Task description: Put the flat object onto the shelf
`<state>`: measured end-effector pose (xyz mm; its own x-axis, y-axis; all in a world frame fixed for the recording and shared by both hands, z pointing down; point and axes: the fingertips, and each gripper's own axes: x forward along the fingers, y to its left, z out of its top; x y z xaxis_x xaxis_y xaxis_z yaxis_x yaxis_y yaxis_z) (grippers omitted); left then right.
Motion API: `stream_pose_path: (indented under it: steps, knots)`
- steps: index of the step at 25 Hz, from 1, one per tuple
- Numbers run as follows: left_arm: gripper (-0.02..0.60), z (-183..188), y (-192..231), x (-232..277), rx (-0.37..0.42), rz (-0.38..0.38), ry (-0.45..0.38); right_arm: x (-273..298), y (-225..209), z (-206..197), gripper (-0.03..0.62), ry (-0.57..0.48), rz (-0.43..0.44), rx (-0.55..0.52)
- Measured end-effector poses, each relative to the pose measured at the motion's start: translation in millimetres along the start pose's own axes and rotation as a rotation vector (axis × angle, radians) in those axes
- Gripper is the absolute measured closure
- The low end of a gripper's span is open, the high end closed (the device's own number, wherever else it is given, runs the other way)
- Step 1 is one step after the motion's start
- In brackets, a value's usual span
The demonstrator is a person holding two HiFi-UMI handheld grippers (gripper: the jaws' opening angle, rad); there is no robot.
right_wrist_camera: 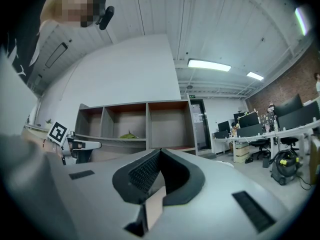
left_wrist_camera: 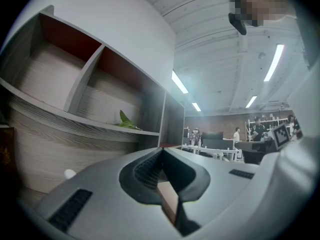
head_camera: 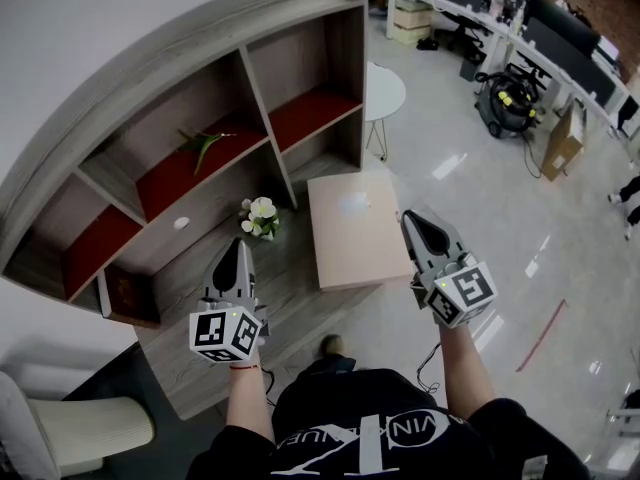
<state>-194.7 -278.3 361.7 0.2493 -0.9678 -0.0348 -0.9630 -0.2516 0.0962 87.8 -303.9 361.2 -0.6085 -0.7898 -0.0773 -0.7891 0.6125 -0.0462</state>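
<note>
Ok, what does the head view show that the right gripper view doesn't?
Only the head view: the small white flower bunch and the pale pink square flat slab. Only the right gripper view: the long white ceiling lights. Both: the grey wooden shelf unit, its green leafy plant, and the left gripper.

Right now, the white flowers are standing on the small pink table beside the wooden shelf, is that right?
No. The white flowers stand on the low ledge of the wooden shelf, beside the small pink table, not on it. The head view shows this.
</note>
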Motion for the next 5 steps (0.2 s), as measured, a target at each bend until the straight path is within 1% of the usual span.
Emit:
stream_pose_path:
  steps: [5]
  knots:
    - [0.577,-2.8,0.8,1.9,-0.001,0.001,0.004,1.8,0.9,-0.3,0.585,-0.006,0.008,-0.012]
